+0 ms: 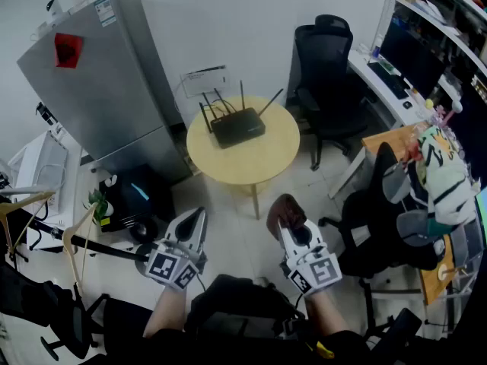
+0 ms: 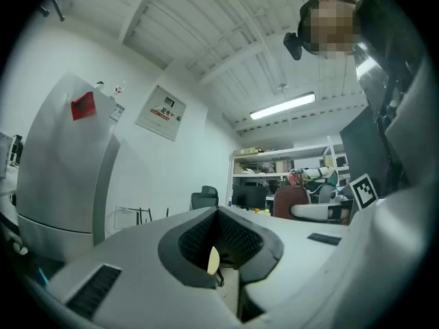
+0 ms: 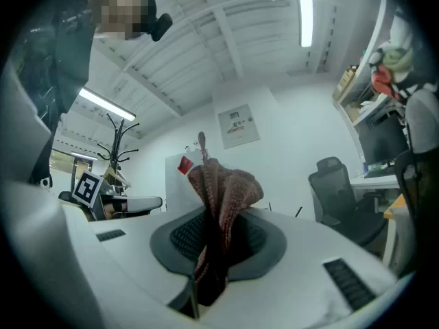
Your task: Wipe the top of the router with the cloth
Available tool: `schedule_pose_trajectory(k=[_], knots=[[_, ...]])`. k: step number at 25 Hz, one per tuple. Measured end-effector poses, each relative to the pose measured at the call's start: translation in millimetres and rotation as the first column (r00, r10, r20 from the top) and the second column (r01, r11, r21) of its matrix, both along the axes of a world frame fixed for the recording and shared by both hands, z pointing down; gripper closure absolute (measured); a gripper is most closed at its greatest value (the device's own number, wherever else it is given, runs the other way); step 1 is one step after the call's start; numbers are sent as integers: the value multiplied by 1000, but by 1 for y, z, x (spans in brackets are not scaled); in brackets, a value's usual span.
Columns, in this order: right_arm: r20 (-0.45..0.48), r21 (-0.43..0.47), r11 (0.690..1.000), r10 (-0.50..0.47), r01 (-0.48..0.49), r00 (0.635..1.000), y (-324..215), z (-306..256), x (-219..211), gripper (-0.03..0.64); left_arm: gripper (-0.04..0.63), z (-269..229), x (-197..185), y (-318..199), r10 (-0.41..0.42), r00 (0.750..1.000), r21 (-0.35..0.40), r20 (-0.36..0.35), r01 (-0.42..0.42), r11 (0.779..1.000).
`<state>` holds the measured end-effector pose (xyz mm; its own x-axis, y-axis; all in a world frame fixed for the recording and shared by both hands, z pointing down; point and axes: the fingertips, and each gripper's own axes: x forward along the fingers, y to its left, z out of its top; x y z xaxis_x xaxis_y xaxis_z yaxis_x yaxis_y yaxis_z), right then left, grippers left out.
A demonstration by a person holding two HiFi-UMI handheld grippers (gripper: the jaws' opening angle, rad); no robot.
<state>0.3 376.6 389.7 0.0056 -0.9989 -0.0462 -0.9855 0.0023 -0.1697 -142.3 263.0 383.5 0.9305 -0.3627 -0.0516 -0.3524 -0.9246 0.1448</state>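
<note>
The left gripper (image 1: 193, 220) is hanging low in front of the person with its jaws drawn nearly together, only a sliver of light showing between them and nothing in the grip. It is probably being kept free to steady something later. Beside it the right gripper (image 1: 292, 228) is clamping the cloth (image 1: 286, 209), a reddish-brown rag pinched at its middle so that the loose folds are standing up past the jaws. That seems a sensible hold for presenting a soft bunch to a flat surface. Both tools are being carried close to the body and well apart from the work, so the wipe is not yet under way. Ahead, the router (image 1: 237, 126) is sitting near the far side of a round yellow table (image 1: 253, 175), black, with its antennas sticking up around the back edge and its flat top lying bare and reachable from above. Further off, a grey fridge (image 1: 106, 82) is standing left of the table and a black office chair (image 1: 323, 74) to its right. The fridge is carrying a red sticker (image 1: 68, 49) and a small label, and a notice (image 2: 163, 112) is hanging on the wall, but all this print is too small to read. No brand is showing on the router.
</note>
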Motion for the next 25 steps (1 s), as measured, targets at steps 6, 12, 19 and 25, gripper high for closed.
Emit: schedule_pose_trajectory(k=[6,12,19,25], knots=[[23,-11,999,-36,37,999,9,8,15,554,604,5,14,13,-49,999,4,17,49,999],[51,-18,998,-64,65,997,-9,10,25,554,604,4,20,7,-75,997,-3,22,75,997],[32,-30,998,-55,56,998,-53,6,32,554,604,6,19,-34,-94,996,-5,5,94,996],[7,-45,999,-12,12,1000,-107,1,42,554,604,1,29,-95,-64,997,-2,-40,64,998]])
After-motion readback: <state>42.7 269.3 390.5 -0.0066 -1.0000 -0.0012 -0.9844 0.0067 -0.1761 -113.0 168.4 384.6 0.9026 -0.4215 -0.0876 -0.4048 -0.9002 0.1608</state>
